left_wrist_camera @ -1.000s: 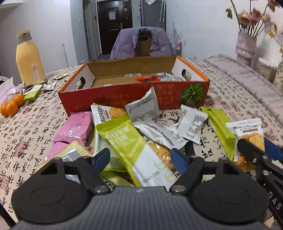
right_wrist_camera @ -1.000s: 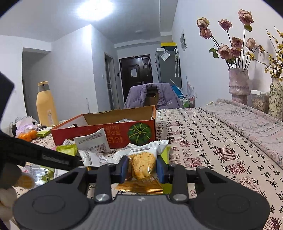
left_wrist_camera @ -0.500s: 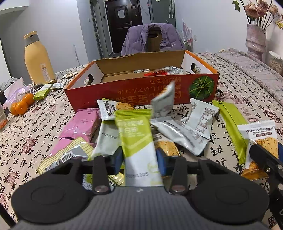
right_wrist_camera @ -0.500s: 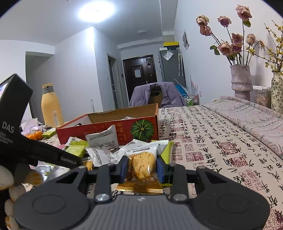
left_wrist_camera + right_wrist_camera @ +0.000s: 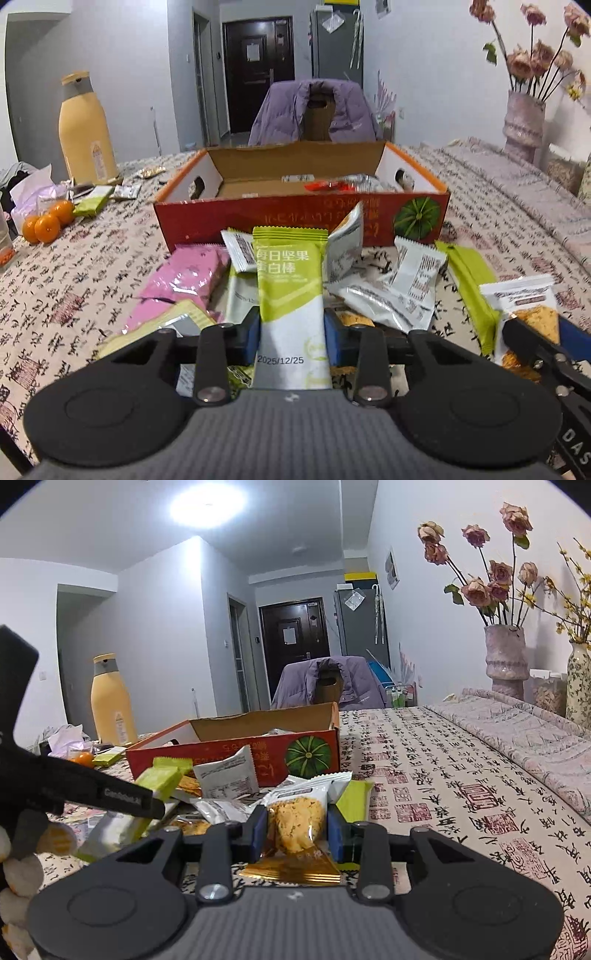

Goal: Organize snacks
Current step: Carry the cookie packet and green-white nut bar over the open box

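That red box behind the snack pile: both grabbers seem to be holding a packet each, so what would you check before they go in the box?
1. Left gripper clamped on the green-and-white bar: ok, pads press both sides.
2. Right gripper clamped on the cracker packet: ok.
3. Red box open on top: ok.
4. Free room inside the box: ok, bare cardboard floor on its left part; a few wrappers lie at the right.
5. Bar lifted clear of the pile: cannot tell, its lower end is hidden by the gripper.
6. Grippers apart from each other: ok, the right one sits off at the edge of the left view.
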The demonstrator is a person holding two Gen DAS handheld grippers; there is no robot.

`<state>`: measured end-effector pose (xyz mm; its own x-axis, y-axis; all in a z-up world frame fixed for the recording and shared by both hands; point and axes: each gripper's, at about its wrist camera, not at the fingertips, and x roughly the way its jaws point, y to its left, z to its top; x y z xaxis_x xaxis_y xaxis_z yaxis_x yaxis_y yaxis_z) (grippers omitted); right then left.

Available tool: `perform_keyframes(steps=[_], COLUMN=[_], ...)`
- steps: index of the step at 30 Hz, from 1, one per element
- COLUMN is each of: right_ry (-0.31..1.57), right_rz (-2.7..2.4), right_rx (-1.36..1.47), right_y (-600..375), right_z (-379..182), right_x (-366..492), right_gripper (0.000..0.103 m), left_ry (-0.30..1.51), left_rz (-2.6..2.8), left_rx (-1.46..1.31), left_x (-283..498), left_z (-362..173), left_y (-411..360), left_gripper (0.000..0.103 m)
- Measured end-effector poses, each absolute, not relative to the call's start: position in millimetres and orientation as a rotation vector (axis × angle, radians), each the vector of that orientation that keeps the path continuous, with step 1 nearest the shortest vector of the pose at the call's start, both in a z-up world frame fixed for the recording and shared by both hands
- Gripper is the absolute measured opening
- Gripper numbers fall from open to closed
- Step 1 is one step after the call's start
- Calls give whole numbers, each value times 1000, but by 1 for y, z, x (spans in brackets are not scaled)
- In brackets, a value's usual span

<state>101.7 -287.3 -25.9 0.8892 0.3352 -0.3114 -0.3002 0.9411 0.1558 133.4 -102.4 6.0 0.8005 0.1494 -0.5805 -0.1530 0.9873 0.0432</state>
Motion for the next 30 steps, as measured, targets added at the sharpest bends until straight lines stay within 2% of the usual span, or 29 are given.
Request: perform_keyframes(steps=[15,30], right_ry=[330,303], right_rz=[339,348], right_rx=[68,69], right_y=[-251,-221], right_z=[-6,30], right_x=[110,179], right_gripper=[33,33], left_ry=[487,446], left_rz=[91,74], left_rx=[-46,-73], left_x=[121,167], left_z=[42,64], left_y=[-66,-31], left_gripper=[36,36])
